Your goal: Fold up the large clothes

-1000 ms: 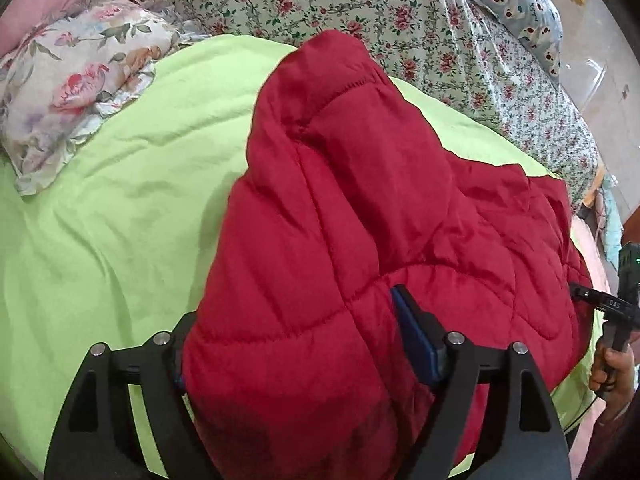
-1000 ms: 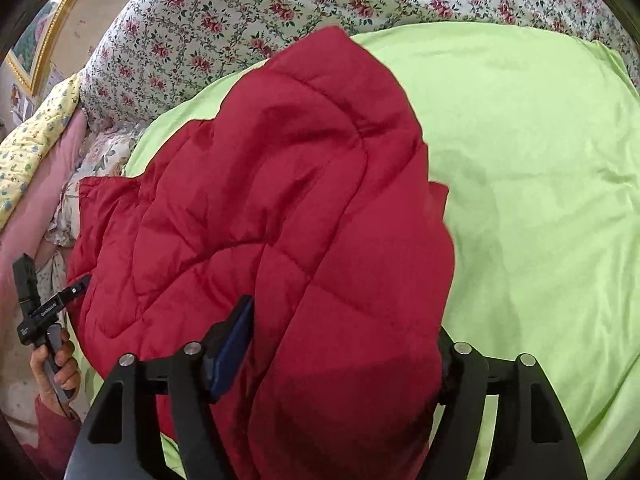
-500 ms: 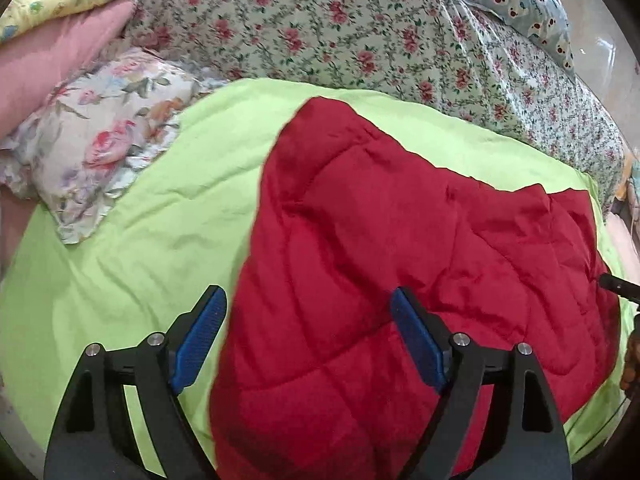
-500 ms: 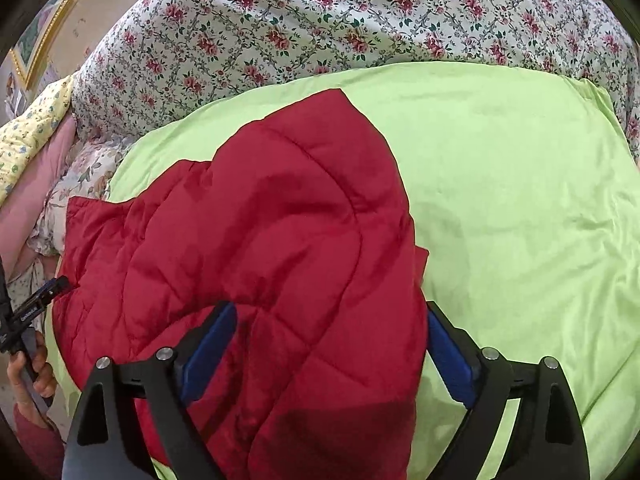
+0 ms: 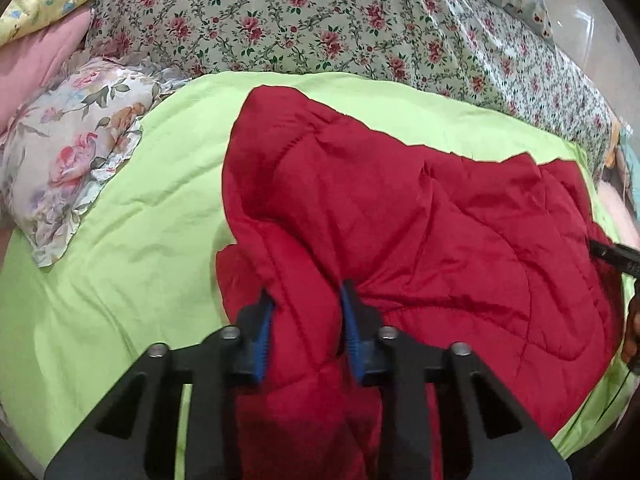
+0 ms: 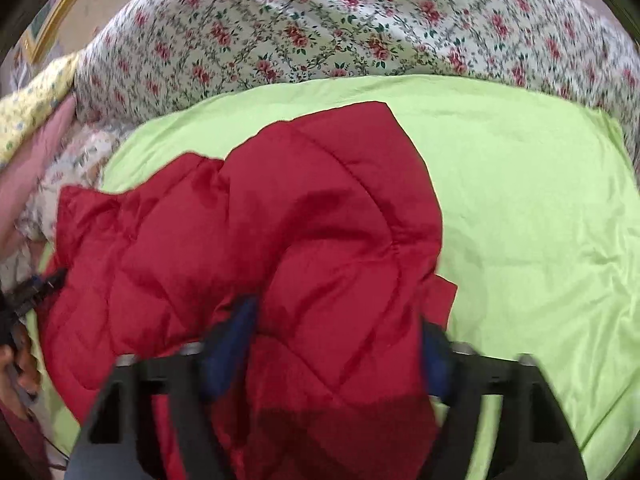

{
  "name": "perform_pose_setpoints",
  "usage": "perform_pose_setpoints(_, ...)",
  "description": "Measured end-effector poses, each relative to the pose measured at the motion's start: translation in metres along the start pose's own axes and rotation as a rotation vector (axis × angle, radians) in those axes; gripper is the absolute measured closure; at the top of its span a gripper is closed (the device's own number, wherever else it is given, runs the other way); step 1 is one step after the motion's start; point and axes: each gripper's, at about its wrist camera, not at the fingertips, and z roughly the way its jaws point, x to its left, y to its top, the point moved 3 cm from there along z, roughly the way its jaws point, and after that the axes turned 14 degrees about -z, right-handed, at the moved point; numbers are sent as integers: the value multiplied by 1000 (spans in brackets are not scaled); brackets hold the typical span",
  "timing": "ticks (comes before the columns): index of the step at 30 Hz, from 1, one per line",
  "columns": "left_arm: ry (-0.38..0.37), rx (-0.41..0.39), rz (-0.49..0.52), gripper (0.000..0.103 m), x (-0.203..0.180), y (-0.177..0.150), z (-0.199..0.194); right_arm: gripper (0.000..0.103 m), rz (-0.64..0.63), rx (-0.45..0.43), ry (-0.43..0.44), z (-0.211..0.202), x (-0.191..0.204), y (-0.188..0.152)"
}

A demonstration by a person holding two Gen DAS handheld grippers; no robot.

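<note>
A red quilted jacket (image 5: 420, 220) lies partly folded on a lime green sheet (image 5: 120, 240). It also shows in the right wrist view (image 6: 280, 220). My left gripper (image 5: 308, 320) is shut on a bunched fold of the jacket at its near left edge. My right gripper (image 6: 336, 340) straddles the jacket's near right edge. Its blue-padded jaws stand wide apart with red fabric between them, blurred by motion. The right gripper's tip shows at the right edge of the left wrist view (image 5: 616, 254), and the left gripper shows at the left edge of the right wrist view (image 6: 36, 288).
The green sheet (image 6: 540, 200) covers the bed. A floral bedspread (image 5: 340, 20) lies beyond it. A floral pillow (image 5: 68, 152) sits at the left, with pink and yellow bedding (image 5: 36, 40) behind it.
My left gripper has closed from wide open onto a fold of the jacket. The jacket has settled lower and flatter on the sheet. My right gripper's jaws stay wide.
</note>
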Motion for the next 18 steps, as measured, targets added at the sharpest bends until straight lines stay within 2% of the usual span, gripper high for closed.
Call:
perform_pose_setpoints(3,-9,-14,-6,83,-3,2,-2,74,-11,-19,-18,-4,0,0)
perform_pose_setpoints(4,-12,-21,-8,85,-4,4,-3,80,-8,-26,-15,-6,-1,1)
perform_pose_setpoints(7,-36,-44,-22,87,-6,15,-7,86,12,-73,-17,-16,-7,8)
perform_pose_setpoints(11,-84,-71,-63,87,-7,36,-12,89,65,-141,-17,-30,-19,18)
perform_pose_setpoints(13,-73,-65,-67,87,-8,40,-2,89,70,-142,-27,-27,-20,21)
perform_pose_setpoints(18,-39,13,-105,87,-1,33,36,89,92,-83,-42,2,-25,14)
